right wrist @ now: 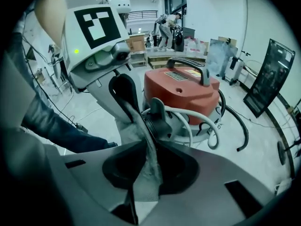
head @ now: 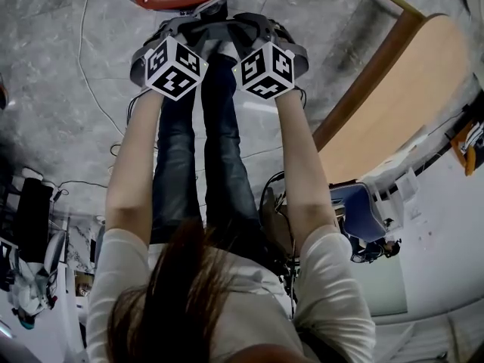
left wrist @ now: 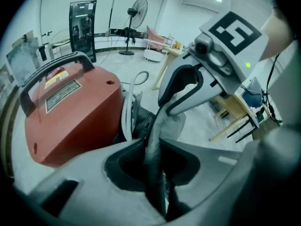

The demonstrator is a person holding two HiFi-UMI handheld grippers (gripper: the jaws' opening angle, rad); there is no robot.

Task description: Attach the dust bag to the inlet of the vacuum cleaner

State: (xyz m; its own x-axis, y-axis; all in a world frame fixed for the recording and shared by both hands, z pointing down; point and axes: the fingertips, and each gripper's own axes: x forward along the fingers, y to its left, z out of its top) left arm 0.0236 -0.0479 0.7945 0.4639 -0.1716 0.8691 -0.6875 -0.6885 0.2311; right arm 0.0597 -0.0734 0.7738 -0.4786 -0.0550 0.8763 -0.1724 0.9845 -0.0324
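My hair (head: 178, 293) and pale sleeves (head: 336, 293) are filling the bottom of the head view, and my forearms are reaching down past my jeans (head: 204, 150) towards the grey floor (head: 60, 89). I am holding the two tools side by side, their marker cubes almost touching. My left gripper (left wrist: 154, 147) is pinching a dark, twisted fold of the dust bag (left wrist: 153, 164), with the jaws pressing on the cloth from both sides. My right gripper (right wrist: 146, 147) is doing likewise, nipping a paler grey flap of the same bag, so the fabric is running from one tool to the other. The bag is hanging just in front of the red vacuum cleaner (right wrist: 181, 91), which is standing on the floor beyond my feet, and the cloth is lying against the dark inlet (right wrist: 157, 121) at its base. I cannot tell whether it is seated on it. A white hose (right wrist: 207, 121) is curling beside the inlet.
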